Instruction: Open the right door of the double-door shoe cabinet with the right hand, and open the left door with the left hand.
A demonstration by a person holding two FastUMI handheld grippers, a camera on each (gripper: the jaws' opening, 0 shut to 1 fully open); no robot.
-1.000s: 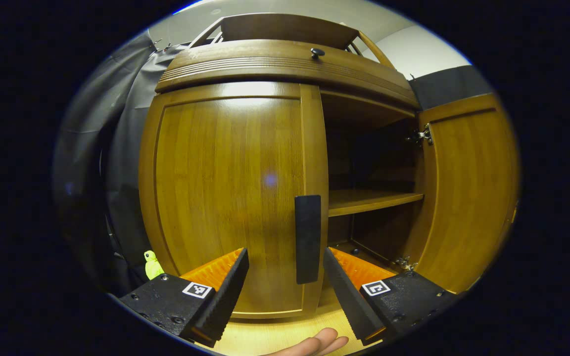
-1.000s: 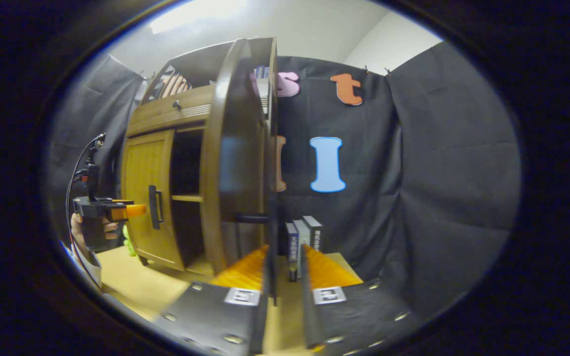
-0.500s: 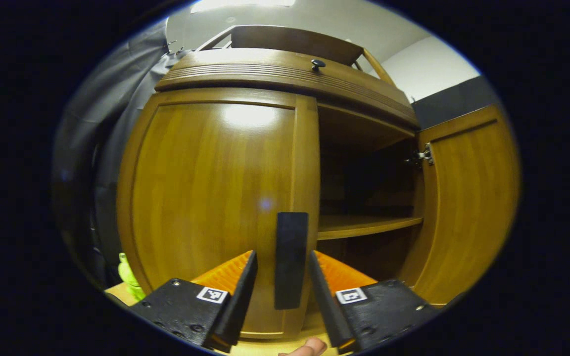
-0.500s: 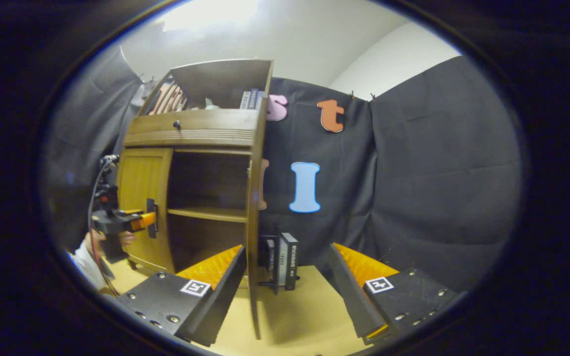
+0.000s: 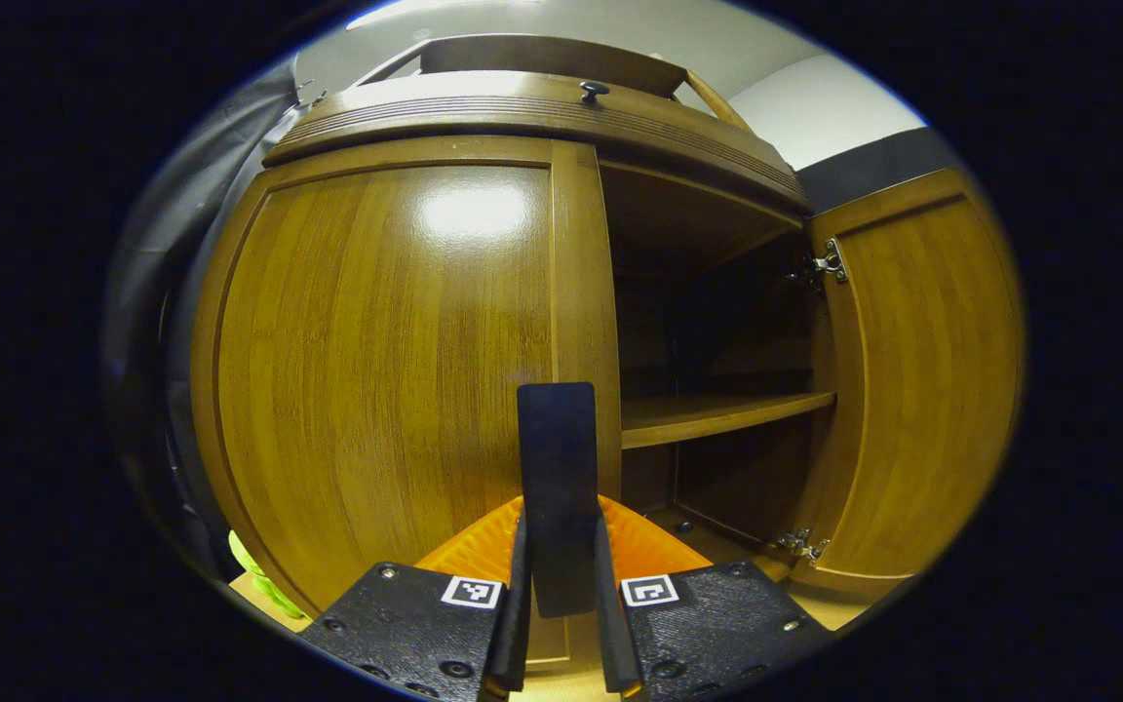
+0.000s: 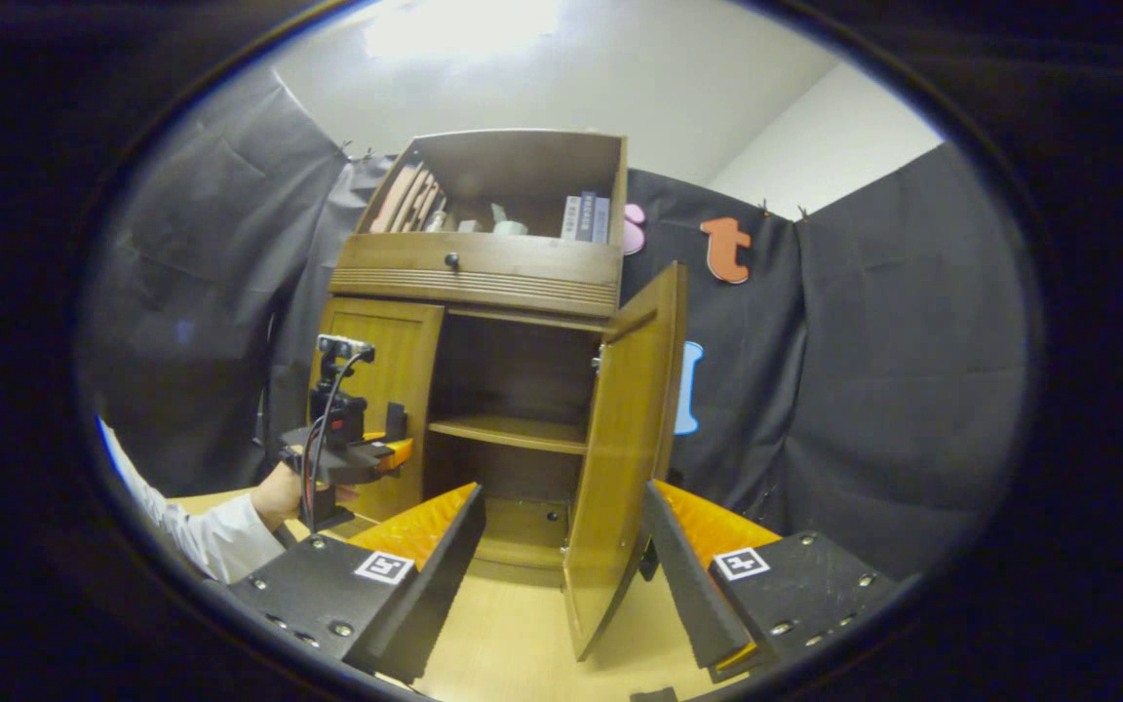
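The wooden shoe cabinet (image 6: 484, 273) stands in front of me. Its left door (image 5: 376, 361) is closed. My left gripper (image 5: 559, 595) is shut on that door's black upright handle (image 5: 557, 468), one finger on each side. The same gripper (image 6: 367, 453), held by a hand, shows at the handle in the right gripper view. The right door (image 6: 625, 448) (image 5: 922, 380) stands swung open, baring a shelf (image 5: 717, 414) inside. My right gripper (image 6: 561, 575) is open and back from the cabinet, with the open door's edge seen beyond the gap, apart from both fingers.
A drawer with a dark knob (image 6: 451, 260) runs above the doors, and books (image 6: 586, 216) stand in the top compartment. A yellow-green object (image 5: 254, 575) lies by the cabinet's lower left corner. Light wooden surface (image 6: 513, 643) spreads under the cabinet. A white sleeve (image 6: 211, 536) is at left.
My left gripper's fingers closed onto the left door's handle. My right gripper let go of the right door, opened and pulled back; that door now stands wide open.
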